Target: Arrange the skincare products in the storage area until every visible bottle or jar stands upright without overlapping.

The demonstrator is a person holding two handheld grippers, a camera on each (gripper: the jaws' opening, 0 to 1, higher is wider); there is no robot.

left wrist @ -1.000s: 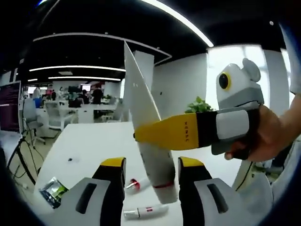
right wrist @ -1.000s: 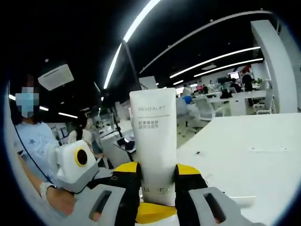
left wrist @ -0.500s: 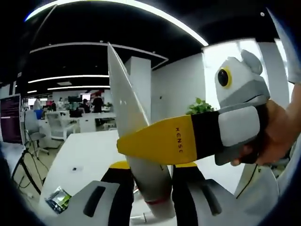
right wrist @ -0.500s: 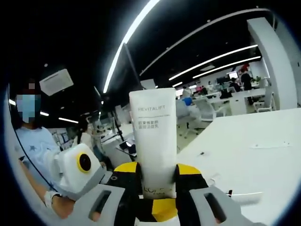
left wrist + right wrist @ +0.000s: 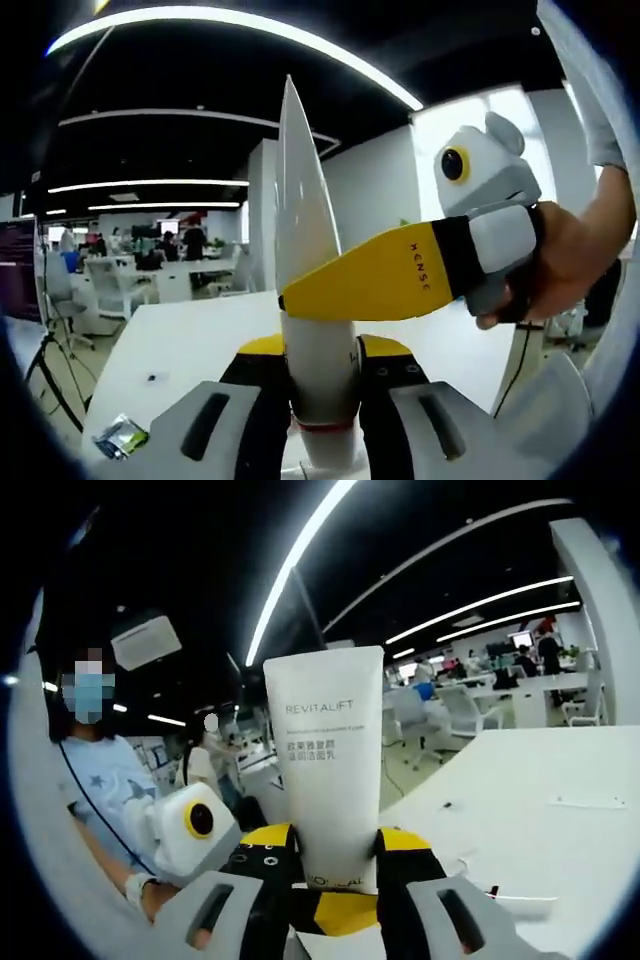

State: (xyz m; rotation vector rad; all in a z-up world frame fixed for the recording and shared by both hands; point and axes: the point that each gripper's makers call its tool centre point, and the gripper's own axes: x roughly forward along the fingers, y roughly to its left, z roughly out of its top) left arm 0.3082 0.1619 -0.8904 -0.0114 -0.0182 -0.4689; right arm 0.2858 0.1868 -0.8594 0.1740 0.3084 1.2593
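A white REVITALIFT tube [image 5: 325, 750] stands upright with its flat end up in the right gripper view, and my right gripper [image 5: 332, 838] is shut on its lower part. In the left gripper view the same tube [image 5: 305, 250] shows edge-on as a thin white blade with a red band near its base. My left gripper [image 5: 322, 350] is shut on that lower end, its yellow-tipped jaws pressed against both sides. The right gripper [image 5: 300, 295] reaches in from the right, held by a hand [image 5: 565, 250], and clamps the tube just above. The left gripper's yellow jaw [image 5: 335, 915] shows below the tube.
A white table [image 5: 180, 340] lies below, with a small dark packet [image 5: 120, 437] near its left edge. Another white tube [image 5: 520, 905] lies on the table [image 5: 540, 800]. A person [image 5: 95, 780] stands at the left. Office desks and chairs fill the background.
The left gripper's jaws, apart a second ago, have shut on the tube's lower end. The tube has swung from tilted to nearly upright in the left gripper view. Both cameras shifted slightly.
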